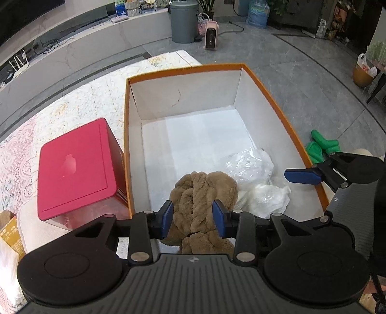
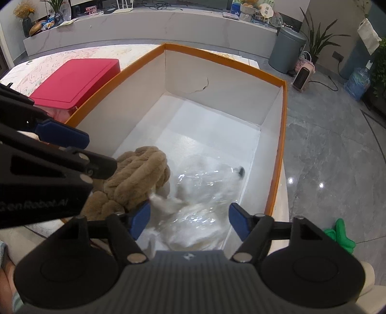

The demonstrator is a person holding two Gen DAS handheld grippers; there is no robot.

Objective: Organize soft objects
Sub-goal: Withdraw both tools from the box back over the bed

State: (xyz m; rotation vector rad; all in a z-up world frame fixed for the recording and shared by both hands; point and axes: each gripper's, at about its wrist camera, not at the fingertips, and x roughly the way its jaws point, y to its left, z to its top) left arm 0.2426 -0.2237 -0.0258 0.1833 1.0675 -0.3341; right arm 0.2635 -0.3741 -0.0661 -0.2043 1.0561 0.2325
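Note:
My left gripper [image 1: 193, 218] is shut on a brown knotted plush cushion [image 1: 202, 193] and holds it over the near end of an orange-rimmed white box [image 1: 183, 70]. The cushion also shows in the right wrist view [image 2: 137, 176], with the left gripper [image 2: 60, 137] on it. My right gripper [image 2: 189, 218] is open and empty above a white plush toy in clear plastic wrap [image 2: 205, 193] that lies in the box [image 2: 224, 62]. The wrapped toy shows in the left wrist view [image 1: 255, 174], with the right gripper [image 1: 301, 176] over the box's right wall.
A red box [image 1: 74, 166] stands left of the orange box on a patterned mat [image 1: 48, 120]. A green soft toy [image 1: 322, 146] lies on the grey floor to the right, also in the right wrist view [image 2: 341, 234]. A grey bin [image 1: 184, 21] and pink heater [image 1: 211, 37] stand farther back.

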